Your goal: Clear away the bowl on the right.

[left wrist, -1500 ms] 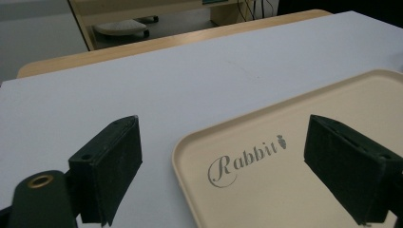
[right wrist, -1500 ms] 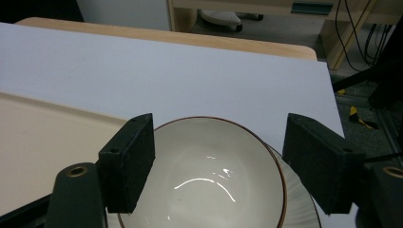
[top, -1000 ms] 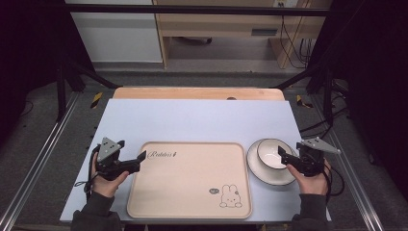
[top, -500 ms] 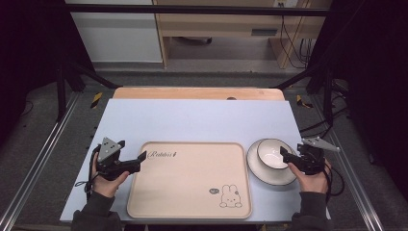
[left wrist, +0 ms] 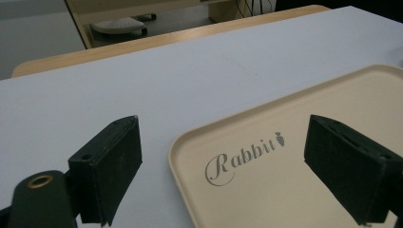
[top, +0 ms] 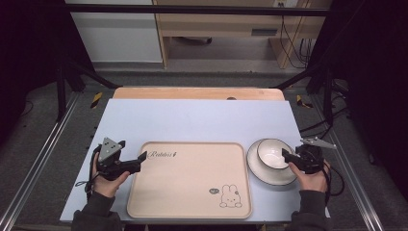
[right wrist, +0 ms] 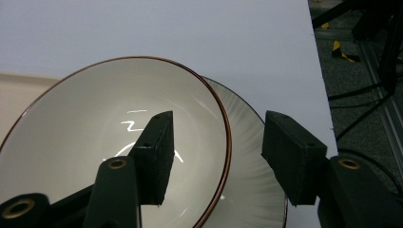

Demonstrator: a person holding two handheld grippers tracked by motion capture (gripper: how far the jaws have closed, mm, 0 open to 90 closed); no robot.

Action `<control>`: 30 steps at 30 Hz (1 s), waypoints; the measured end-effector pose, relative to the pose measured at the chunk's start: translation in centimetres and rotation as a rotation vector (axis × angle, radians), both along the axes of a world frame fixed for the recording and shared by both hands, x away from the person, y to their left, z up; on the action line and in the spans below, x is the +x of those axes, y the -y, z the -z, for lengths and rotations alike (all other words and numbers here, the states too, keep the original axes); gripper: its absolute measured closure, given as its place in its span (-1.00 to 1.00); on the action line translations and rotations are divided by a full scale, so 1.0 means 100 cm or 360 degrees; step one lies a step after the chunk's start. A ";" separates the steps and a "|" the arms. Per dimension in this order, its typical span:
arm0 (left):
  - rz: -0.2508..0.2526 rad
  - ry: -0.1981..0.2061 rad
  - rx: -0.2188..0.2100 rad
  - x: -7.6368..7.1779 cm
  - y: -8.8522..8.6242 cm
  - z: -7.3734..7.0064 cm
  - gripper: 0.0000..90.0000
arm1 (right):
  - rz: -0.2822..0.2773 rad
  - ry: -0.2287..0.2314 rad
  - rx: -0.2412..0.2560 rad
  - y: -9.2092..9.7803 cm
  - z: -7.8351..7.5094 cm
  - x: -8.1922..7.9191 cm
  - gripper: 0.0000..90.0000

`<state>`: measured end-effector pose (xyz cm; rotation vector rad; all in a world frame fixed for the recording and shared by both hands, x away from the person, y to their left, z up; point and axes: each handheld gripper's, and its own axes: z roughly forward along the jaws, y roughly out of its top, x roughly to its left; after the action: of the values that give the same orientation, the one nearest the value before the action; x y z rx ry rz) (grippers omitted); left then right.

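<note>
We find the right gripper point(right wrist: 216, 156) with jaws open astride the rim of the bowl point(top: 270, 153), lower right, on its plate point(top: 262, 174). We judge closing comes next. The left gripper point(left wrist: 223, 171) gapes empty over the tray point(top: 192, 187) corner.

bowl point(right wrist: 95, 156) & plate point(right wrist: 252, 190) cut off at btm edge, right gripper view.

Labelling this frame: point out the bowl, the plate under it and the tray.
bowl point(right wrist: 95, 142): right gripper view, inner wall.
plate point(right wrist: 256, 190): right gripper view, ribbed surface right of the bowl.
tray point(top: 192, 183): high view, bare middle.
</note>
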<state>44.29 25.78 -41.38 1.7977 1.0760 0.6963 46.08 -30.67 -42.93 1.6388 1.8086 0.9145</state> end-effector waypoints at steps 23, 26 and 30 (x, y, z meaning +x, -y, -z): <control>0.0009 -0.0010 0.0012 0.001 0.001 0.001 -0.73 | 0.0041 -0.0227 0.0025 0.004 0.010 0.013 0.40; 0.0009 -0.0012 0.0013 0.001 0.001 0.001 -0.73 | 0.0050 -0.0258 0.0048 0.004 0.011 0.014 0.44; 0.0009 -0.0012 0.0012 0.001 0.001 0.001 -0.73 | 0.0058 -0.0278 0.0048 0.004 0.012 0.016 0.48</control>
<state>44.38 25.70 -41.51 1.8105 1.0742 0.6916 47.67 -31.04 -44.16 1.8139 1.8800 0.8082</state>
